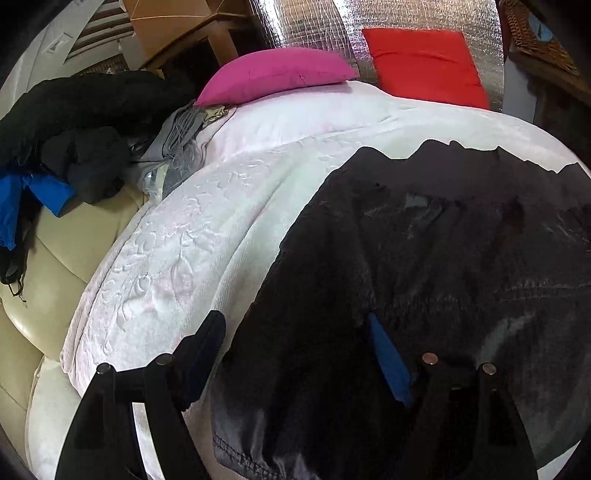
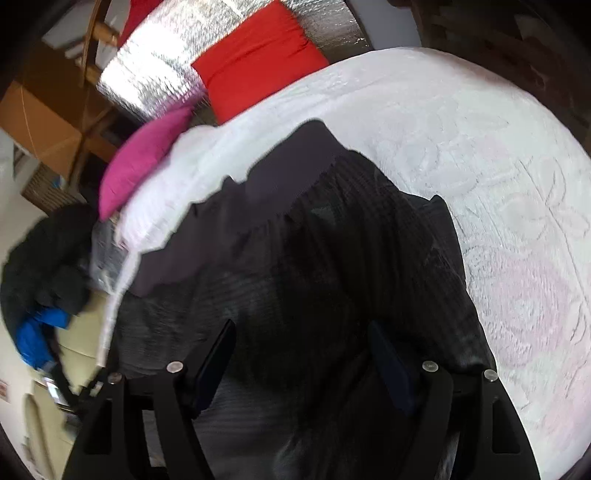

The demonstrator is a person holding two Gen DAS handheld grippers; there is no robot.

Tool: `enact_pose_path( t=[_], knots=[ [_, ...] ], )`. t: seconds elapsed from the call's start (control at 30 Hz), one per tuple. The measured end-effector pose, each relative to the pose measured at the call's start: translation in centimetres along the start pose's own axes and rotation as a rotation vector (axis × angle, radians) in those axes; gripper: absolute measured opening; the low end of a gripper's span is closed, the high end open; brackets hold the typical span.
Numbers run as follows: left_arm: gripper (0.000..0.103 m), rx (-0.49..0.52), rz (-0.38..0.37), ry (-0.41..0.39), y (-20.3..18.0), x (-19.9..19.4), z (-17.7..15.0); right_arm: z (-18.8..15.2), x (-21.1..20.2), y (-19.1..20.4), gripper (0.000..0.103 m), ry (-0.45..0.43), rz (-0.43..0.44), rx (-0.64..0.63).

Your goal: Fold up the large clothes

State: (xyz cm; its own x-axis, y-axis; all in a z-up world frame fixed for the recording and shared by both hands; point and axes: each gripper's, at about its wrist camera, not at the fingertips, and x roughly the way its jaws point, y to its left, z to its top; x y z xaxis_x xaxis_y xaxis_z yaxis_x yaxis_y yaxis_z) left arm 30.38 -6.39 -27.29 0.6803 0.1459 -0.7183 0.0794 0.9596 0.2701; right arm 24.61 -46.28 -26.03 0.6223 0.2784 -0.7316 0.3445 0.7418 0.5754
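On the white bed (image 1: 192, 236), a soft, limp dark garment (image 1: 424, 258) lay; both grippers, left (image 1: 299, 354) and right (image 2: 303, 354), hovered spread; its hem edge looked easiest to pinch.

White quilted bed (image 1: 177, 251): black garment (image 1: 424, 258) spread flat, magenta pillow (image 1: 273, 77) at head.

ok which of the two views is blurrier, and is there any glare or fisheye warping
Right wrist view is clearly motion-smeared: the pink pillow and the black garment have soft edges. Left wrist view is sharp, with garment stitching readable. Glare: the silver foil sheet shines brightly in both. Both views bow the white bedspread into a dome, with dark corners.
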Motion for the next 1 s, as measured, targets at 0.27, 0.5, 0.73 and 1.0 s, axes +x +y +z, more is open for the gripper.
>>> enact_pose_path(
  t=[0.27, 0.5, 0.73, 1.0],
  knots=[
    [0.079, -0.012, -0.008, 0.003, 0.2, 0.1, 0.1, 0.3, -1.2, 0.7, 0.077, -0.049, 0.058, -0.002],
    [0.079, -0.012, -0.012, 0.0, 0.2, 0.1, 0.0, 0.6, 2.9, 1.1, 0.077, 0.036, -0.062, -0.029],
    [0.079, -0.014, -0.017, -0.001, 0.2, -0.1, -0.1, 0.8, 2.2, 0.8, 0.077, 0.031, -0.033, -0.039],
    [0.081, -0.052, -0.276, 0.051, 2.8, 0.0, 1.8, 2.2, -4.0, -2.8, 0.079, -0.112, 0.096, 0.028]
  ],
)
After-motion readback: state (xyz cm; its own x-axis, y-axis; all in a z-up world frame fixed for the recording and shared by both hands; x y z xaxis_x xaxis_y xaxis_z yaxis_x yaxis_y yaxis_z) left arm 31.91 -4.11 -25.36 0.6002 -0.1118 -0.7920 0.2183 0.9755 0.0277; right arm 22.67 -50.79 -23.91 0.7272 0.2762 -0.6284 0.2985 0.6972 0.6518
